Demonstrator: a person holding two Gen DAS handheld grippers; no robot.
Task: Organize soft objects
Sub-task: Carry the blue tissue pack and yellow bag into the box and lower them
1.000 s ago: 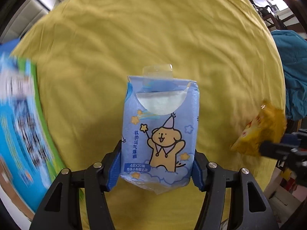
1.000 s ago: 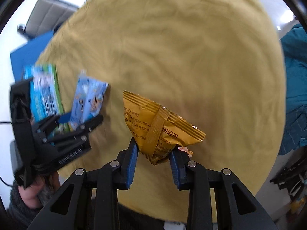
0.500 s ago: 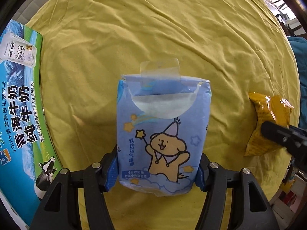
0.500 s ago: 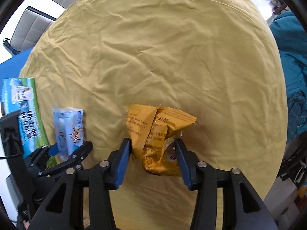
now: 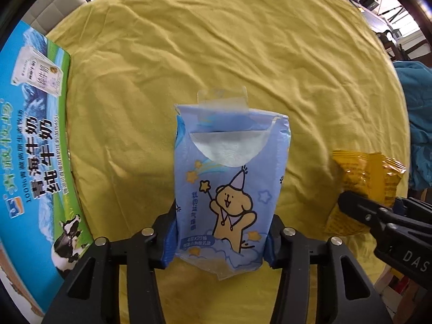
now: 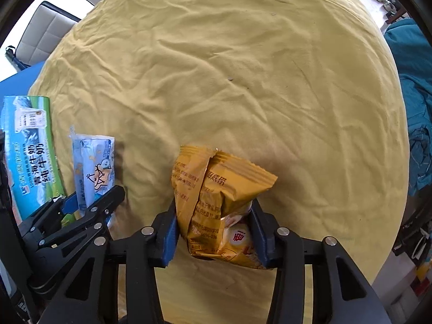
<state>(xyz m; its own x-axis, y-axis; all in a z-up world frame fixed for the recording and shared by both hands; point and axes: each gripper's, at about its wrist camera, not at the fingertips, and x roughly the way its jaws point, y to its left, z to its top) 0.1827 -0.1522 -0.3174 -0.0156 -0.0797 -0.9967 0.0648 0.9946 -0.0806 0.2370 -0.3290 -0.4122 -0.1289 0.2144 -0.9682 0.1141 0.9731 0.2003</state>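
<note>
Left gripper [image 5: 220, 239] clamps tissue pack [image 5: 232, 186], right gripper [image 6: 214, 236] clamps snack bag [image 6: 216, 202], neither set down on yellow cloth [image 6: 243, 81] yet, sorting barely begun

Tissue pack [image 5: 229, 186] between milk carton [image 5: 35, 145] and snack bag [image 5: 364, 186]

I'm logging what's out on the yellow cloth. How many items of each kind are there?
Tissue pack, in left gripper: 1
Snack bag, in right gripper: 1
Milk carton box: 1
Total: 3

A wrinkled yellow cloth [image 6: 243, 81] covers the table; grey padded chair [image 6: 48, 32] behind.
</note>
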